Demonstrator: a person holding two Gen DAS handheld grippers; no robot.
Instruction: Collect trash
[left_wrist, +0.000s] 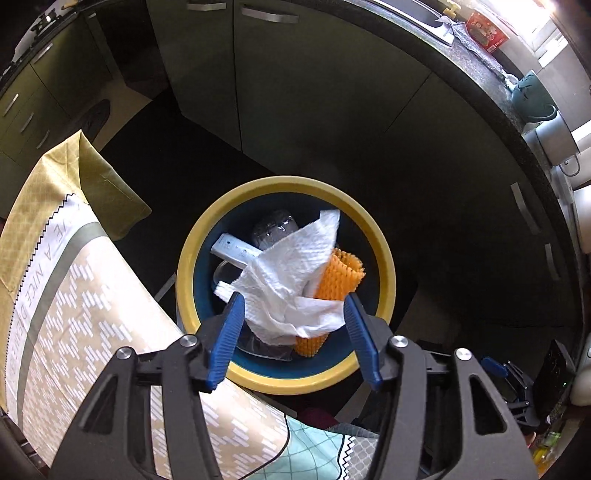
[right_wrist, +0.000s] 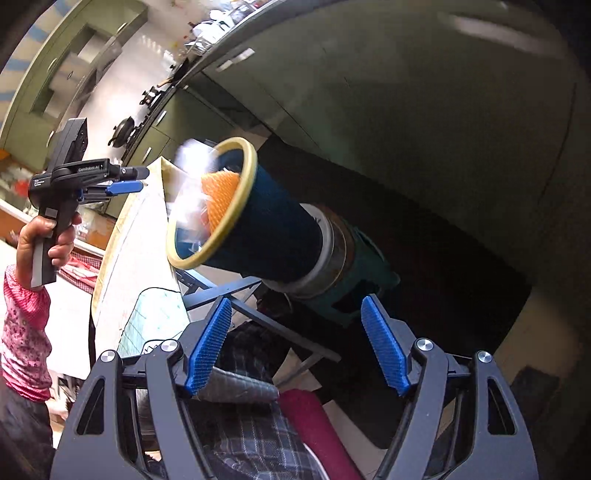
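Observation:
A blue trash bin with a yellow rim (left_wrist: 192, 266) stands on the floor below the table edge; it also shows in the right wrist view (right_wrist: 251, 162). My left gripper (left_wrist: 293, 301) is open right above its mouth. A crumpled white paper towel (left_wrist: 291, 273) hangs between the fingers, apparently free of both pads, over an orange foam net (left_wrist: 341, 273). A clear plastic bottle (left_wrist: 275, 227) and a white flat piece (left_wrist: 232, 247) lie in the bin. My right gripper (right_wrist: 295, 325) is open and empty, lower down beside the bin. The left gripper (right_wrist: 125, 186) shows there, held by a hand.
A table with a patterned cloth (left_wrist: 92, 314) is at the left, close to the bin. Green kitchen cabinets (left_wrist: 295, 92) stand behind. A dark countertop (left_wrist: 517, 122) with pots curves at the right. Clothes and a dark metal frame (right_wrist: 240, 291) lie under my right gripper.

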